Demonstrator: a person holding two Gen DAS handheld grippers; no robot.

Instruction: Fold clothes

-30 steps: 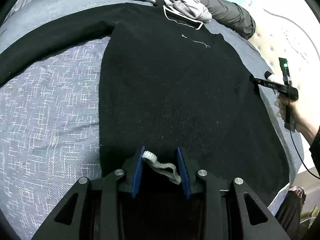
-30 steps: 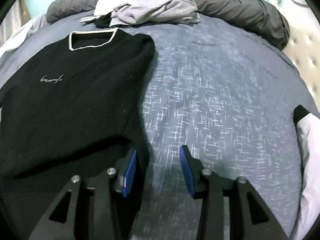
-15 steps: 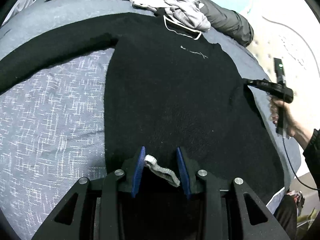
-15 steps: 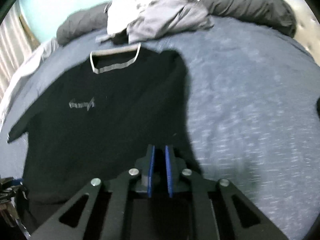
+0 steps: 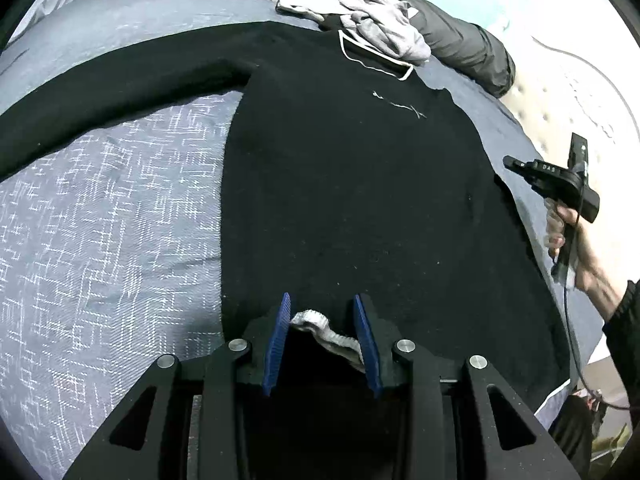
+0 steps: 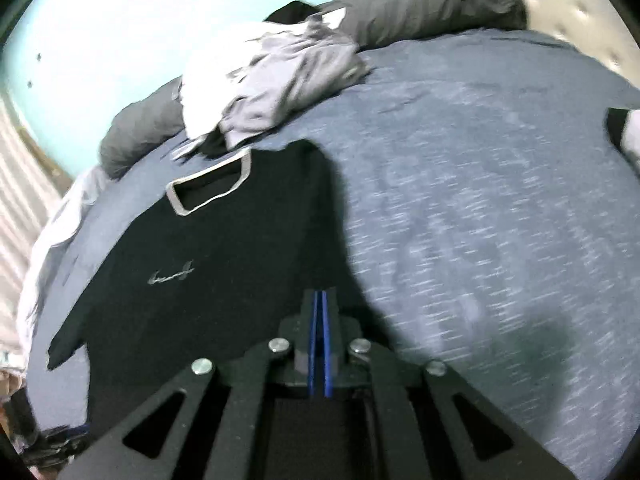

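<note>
In the left wrist view a sleeve (image 5: 100, 92) is stretching from the left edge toward upper centre, joining the black sweater (image 5: 352, 184) that is lying flat across the blue bedspread (image 5: 108, 240) and filling the middle of the frame. At lower centre the left gripper (image 5: 322, 332) is sitting at the hem (image 5: 328, 330) (its jaws parted, the whitish ribbed edge lying between them but not visibly pinched). At the right edge the right gripper (image 5: 510, 162) is reaching toward the sweater's side.

In the right wrist view, blurred, the sweater (image 6: 192, 280) is occupying the left half, its collar (image 6: 208, 188) pointing to a clothes pile (image 6: 272, 80) at upper centre. The right gripper (image 6: 320, 308) at lower centre is showing pads pressed together; whether cloth is caught between them, I cannot tell.

The first side fold appears to be starting. Next, the right side probably wants carrying leftward over the body, with the hem held steady.
</note>
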